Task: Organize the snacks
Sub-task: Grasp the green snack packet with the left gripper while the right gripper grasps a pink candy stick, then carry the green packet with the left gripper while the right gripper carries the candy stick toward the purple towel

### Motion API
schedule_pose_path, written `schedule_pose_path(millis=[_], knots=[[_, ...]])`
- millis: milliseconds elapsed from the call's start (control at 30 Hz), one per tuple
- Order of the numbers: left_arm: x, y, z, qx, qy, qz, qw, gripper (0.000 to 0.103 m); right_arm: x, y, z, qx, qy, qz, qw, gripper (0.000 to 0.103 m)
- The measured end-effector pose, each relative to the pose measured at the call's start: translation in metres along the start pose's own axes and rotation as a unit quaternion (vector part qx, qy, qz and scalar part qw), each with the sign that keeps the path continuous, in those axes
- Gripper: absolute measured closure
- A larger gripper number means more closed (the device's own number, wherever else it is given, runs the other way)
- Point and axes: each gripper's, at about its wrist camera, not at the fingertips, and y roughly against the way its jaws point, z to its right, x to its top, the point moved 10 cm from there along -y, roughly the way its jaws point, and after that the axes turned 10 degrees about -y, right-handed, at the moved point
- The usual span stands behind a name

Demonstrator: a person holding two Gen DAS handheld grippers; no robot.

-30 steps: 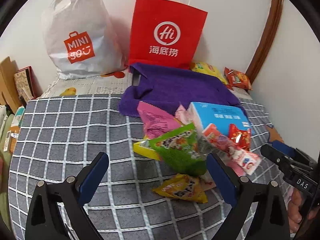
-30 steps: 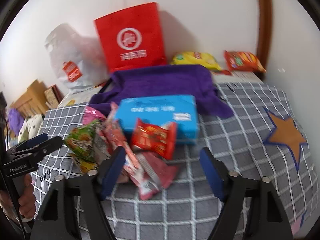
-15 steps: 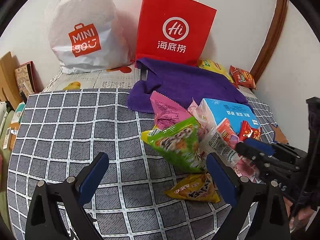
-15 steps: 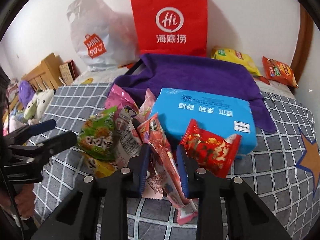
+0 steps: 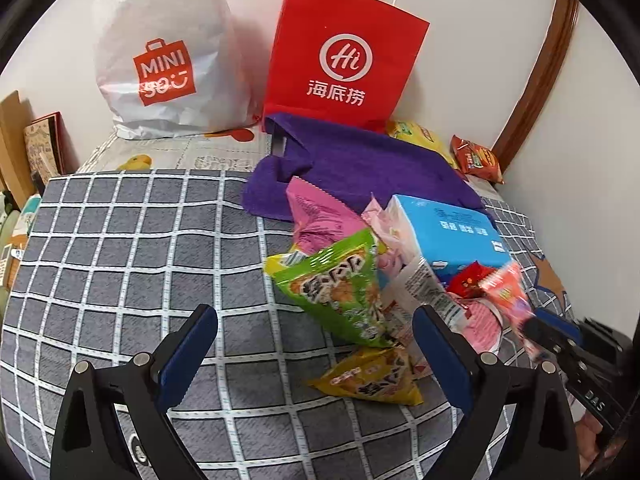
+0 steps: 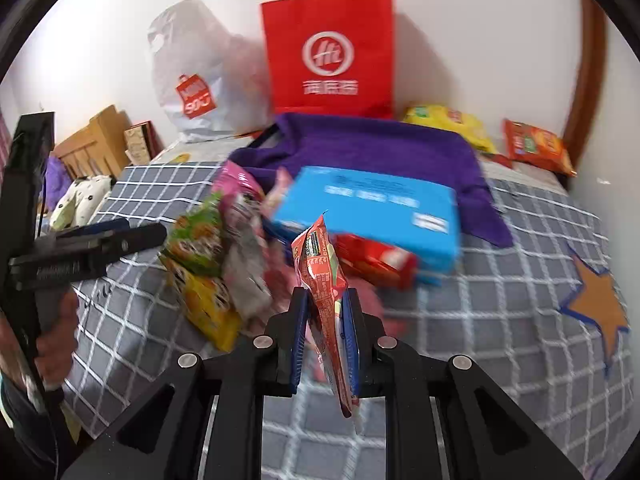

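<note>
A pile of snacks lies on the grey checked bed cover (image 5: 120, 264): a green packet (image 5: 340, 284), a yellow packet (image 5: 368, 378), a pink packet (image 5: 320, 216) and a blue box (image 5: 444, 236). My right gripper (image 6: 325, 312) is shut on a long red snack packet (image 6: 322, 276) and holds it lifted off the pile; it shows blurred in the left wrist view (image 5: 508, 292). My left gripper (image 5: 316, 344) is open and empty, just in front of the green and yellow packets.
A red paper bag (image 5: 340, 56) and a white plastic bag (image 5: 160, 60) stand against the back wall. A purple towel (image 5: 368, 164) lies before them. A yellow packet (image 6: 448, 124) and an orange packet (image 6: 536, 144) lie at the back right.
My right gripper has closed on the long red packet and lifted it up off the pile. My left gripper stays open and has moved slightly closer to the pile.
</note>
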Motion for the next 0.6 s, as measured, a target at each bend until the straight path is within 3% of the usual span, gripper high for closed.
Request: schedule_pose_path(millis=[200,333,433,500,600], knots=[[0.004,-0.027,0.011,0.006,-0.003,-0.025,0.9997,0.006,-0.020,0.004,0.055,-0.032,-0.041,-0.012,0.999,0.084],[0.000,-0.045,0.010,-0.001,0.019,-0.050,0.9986,0.045,-0.035,-0.011,0.079,-0.026,-0.080,-0.037,0.996,0.082],[-0.003,-0.050,0.014,-0.012,0.017,-0.054,0.9983,0.051,-0.041,-0.017,0.086,-0.016,-0.084,-0.044,0.995,0.079],[-0.003,-0.048,0.016,-0.014,0.014,-0.052,0.9985,0.054,-0.041,-0.018,0.087,-0.010,-0.084,-0.041,0.996,0.065],[-0.002,-0.042,0.018,-0.023,0.020,-0.050,0.9983,0.057,-0.037,-0.021,0.085,-0.003,-0.083,-0.037,0.996,0.058]])
